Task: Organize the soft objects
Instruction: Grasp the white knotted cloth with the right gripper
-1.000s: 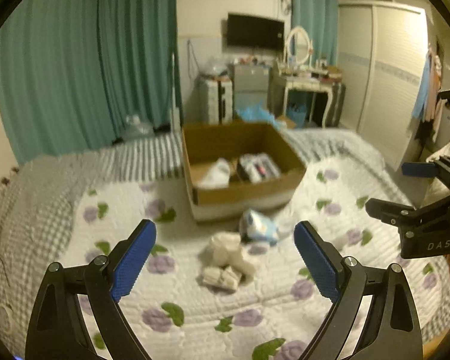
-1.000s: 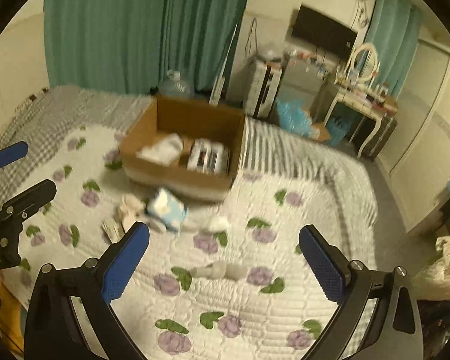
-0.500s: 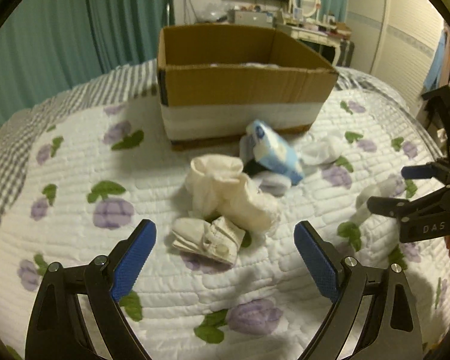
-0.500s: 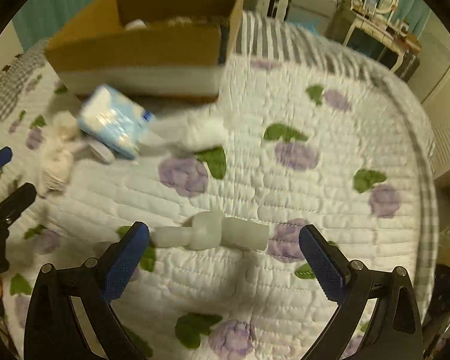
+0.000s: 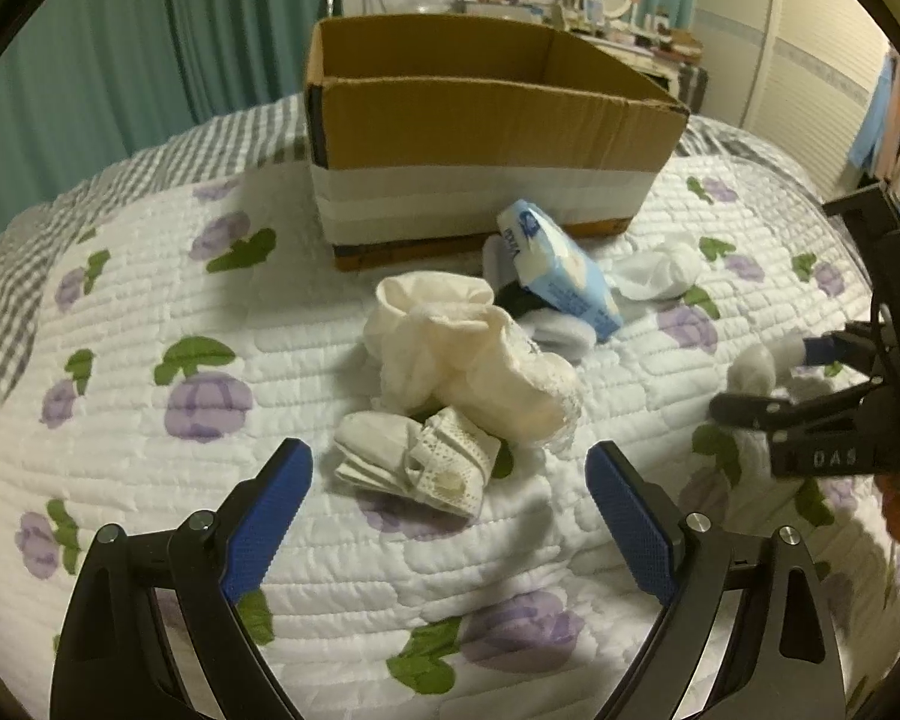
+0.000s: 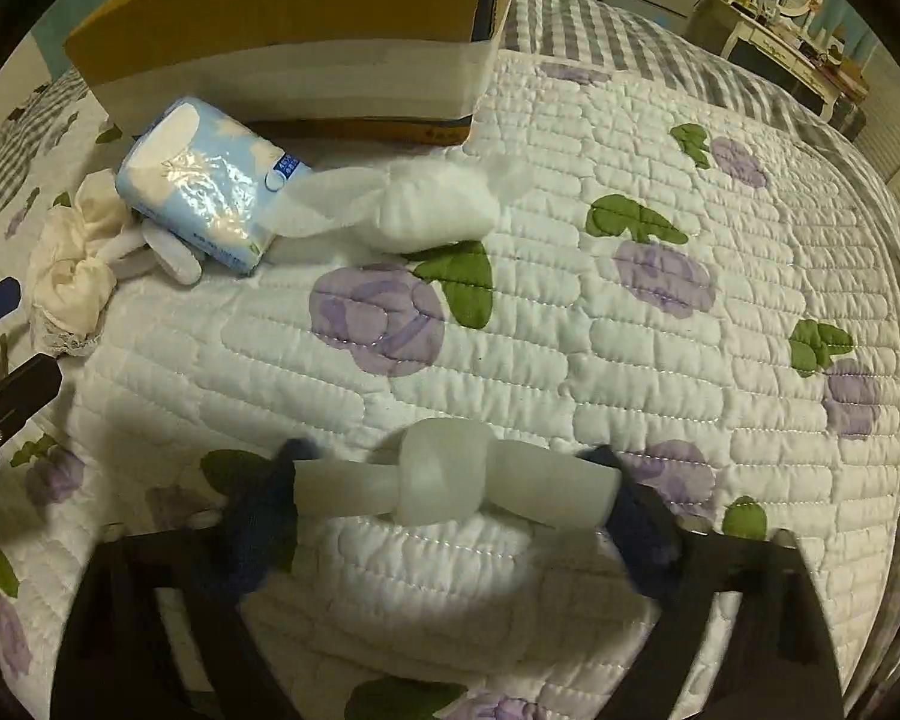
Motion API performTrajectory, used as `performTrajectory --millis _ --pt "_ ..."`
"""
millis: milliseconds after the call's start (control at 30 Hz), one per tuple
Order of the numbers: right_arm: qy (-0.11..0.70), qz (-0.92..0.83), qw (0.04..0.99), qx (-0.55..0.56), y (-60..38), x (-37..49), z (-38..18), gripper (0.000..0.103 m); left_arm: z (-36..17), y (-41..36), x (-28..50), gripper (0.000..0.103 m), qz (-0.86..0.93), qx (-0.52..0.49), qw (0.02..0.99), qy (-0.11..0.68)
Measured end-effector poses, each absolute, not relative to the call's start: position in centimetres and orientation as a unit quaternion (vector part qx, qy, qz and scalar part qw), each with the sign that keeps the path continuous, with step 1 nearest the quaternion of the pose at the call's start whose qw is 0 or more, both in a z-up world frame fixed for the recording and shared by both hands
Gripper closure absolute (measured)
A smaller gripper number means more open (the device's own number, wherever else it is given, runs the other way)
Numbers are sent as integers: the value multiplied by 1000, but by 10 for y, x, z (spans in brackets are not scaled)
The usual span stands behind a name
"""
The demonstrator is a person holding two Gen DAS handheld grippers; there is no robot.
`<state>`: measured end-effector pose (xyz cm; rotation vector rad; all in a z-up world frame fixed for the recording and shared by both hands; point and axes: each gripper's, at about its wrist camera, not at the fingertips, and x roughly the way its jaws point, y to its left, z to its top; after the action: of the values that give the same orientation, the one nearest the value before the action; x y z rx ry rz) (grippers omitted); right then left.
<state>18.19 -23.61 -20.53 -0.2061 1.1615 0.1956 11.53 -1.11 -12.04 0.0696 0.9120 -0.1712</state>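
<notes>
Right wrist view shows our right gripper (image 6: 456,498) low over the quilt (image 6: 570,312), its blue fingers spread wide with one at each end of a knotted white sock (image 6: 450,480). The fingers look blurry, and we cannot tell if they squeeze the sock yet. The sock is soft and smooth, tied in a fat knot in the middle, and its long side runs left to right across the gripper. Farther out lies a fluffy white sock bundle (image 6: 426,204), also lying sideways. Next to it a shiny blue tissue pack (image 6: 204,180) leans against the cardboard box (image 6: 306,12).

Our left gripper (image 5: 450,510) is spread wide with nothing in it. Its blue pads (image 5: 267,516) are bumpy like rubber. Just past them lies a small folded white sock with lace trim (image 5: 420,462). It touches a puffy cream sock bundle (image 5: 468,354) behind it. The quilt is white and bumpy, with purple flowers and green leaves. The box is brown with a white band around its lower half and stands open at the top.
</notes>
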Motion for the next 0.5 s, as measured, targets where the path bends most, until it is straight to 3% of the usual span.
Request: performTrajectory --millis 100,233,433,500 --pt "542 93 830 -91 -239 181 -199 44 -117 -8 111 10 -84 42 896 434" --pt "541 86 832 -83 -249 185 -194 61 -116 -3 108 10 -86 49 896 433" --pt "540 88 834 -69 -265 189 -188 68 -121 4 113 10 -93 40 889 447" --pt "537 88 836 -72 -269 190 -182 68 -123 3 116 18 -96 38 886 451"
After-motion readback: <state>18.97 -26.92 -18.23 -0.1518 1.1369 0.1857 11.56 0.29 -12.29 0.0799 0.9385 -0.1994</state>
